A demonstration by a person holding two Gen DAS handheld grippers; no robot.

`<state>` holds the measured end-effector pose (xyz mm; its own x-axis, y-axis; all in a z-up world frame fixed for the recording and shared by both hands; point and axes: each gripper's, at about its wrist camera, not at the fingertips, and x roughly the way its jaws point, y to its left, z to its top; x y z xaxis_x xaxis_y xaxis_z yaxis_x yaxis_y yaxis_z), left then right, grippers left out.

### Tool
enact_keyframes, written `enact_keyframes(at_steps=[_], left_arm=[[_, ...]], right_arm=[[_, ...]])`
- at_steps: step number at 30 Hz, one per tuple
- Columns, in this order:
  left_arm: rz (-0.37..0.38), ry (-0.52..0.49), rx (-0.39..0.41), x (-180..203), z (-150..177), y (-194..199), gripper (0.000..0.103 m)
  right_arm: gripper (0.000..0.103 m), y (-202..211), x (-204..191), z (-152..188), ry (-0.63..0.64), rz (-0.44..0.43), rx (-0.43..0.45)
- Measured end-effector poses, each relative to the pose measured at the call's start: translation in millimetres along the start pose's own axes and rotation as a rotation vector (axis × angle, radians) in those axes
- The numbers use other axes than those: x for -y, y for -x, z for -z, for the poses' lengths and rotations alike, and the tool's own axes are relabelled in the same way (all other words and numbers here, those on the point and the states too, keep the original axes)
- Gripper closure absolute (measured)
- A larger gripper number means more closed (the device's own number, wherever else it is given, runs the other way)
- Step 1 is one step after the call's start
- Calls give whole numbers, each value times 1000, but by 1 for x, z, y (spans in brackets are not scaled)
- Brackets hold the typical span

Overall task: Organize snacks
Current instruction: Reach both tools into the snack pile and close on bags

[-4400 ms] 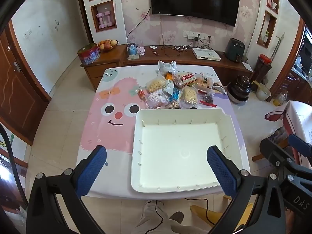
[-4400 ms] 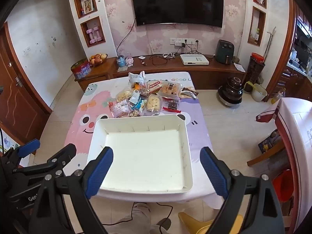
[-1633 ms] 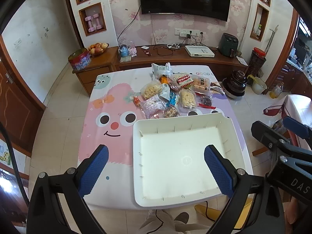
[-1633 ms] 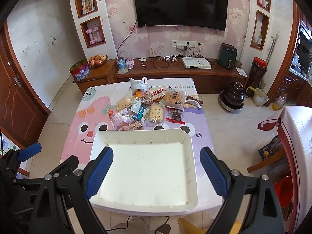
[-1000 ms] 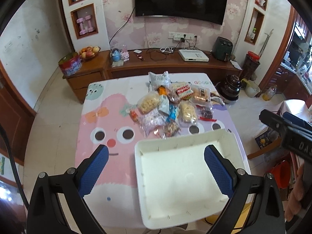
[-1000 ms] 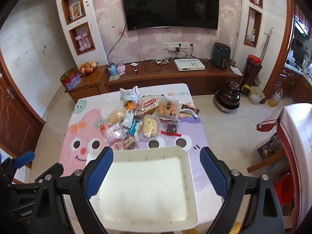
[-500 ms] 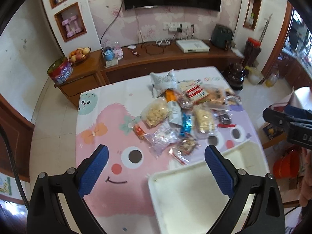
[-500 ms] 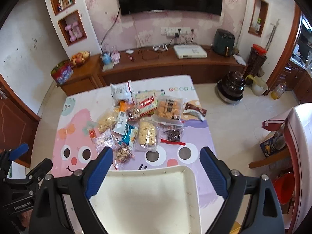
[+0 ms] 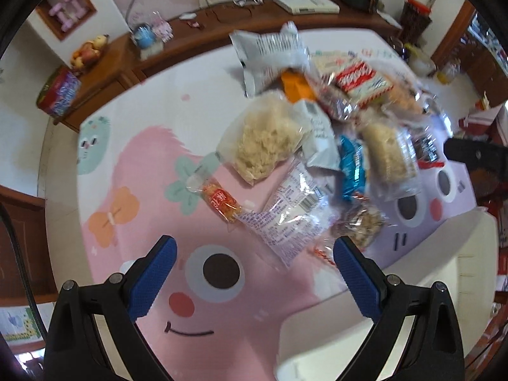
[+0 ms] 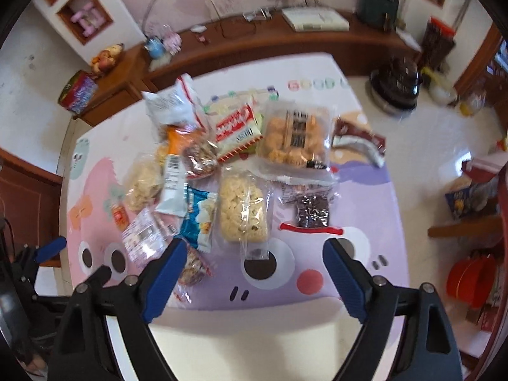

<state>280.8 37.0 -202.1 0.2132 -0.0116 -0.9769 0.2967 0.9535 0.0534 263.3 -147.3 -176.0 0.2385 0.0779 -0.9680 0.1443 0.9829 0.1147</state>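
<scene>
A pile of wrapped snacks lies on the cartoon tablecloth [image 9: 133, 171]. My left gripper [image 9: 254, 266] is open and empty, hovering just short of a clear purple-printed packet [image 9: 289, 219] and a small orange packet [image 9: 220, 201]. A bag of pale crumbly snack [image 9: 266, 139] and a blue packet [image 9: 352, 165] lie beyond. My right gripper [image 10: 252, 270] is open and empty above a pale rice-cake packet [image 10: 243, 211], with a dark chocolate packet [image 10: 312, 212] and a tray of golden puffs [image 10: 293, 139] farther off. The white bin [image 10: 254, 343] sits below the right gripper; its rim [image 9: 397, 292] shows in the left view.
A wooden sideboard [image 10: 254, 38] with a fruit bowl [image 10: 106, 55] and a tin [image 10: 77, 92] runs behind the table. A dark pot [image 10: 397, 82] stands on the floor to the right. The table's right edge drops to tiled floor [image 10: 444, 146].
Both grippers have moved forward and down over the bin toward the snack pile, which now looms much larger. Both stay open and empty.
</scene>
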Motion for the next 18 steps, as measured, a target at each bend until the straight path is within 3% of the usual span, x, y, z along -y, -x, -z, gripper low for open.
enact_keyframes(at_steps=[13, 18], left_arm=[[-13, -122, -45, 14, -21, -53, 5], [5, -136, -61, 26, -30, -62, 10]], right_arm=[[22, -96, -4, -15, -79, -3, -198], [31, -117, -16, -13, -60, 23, -230]])
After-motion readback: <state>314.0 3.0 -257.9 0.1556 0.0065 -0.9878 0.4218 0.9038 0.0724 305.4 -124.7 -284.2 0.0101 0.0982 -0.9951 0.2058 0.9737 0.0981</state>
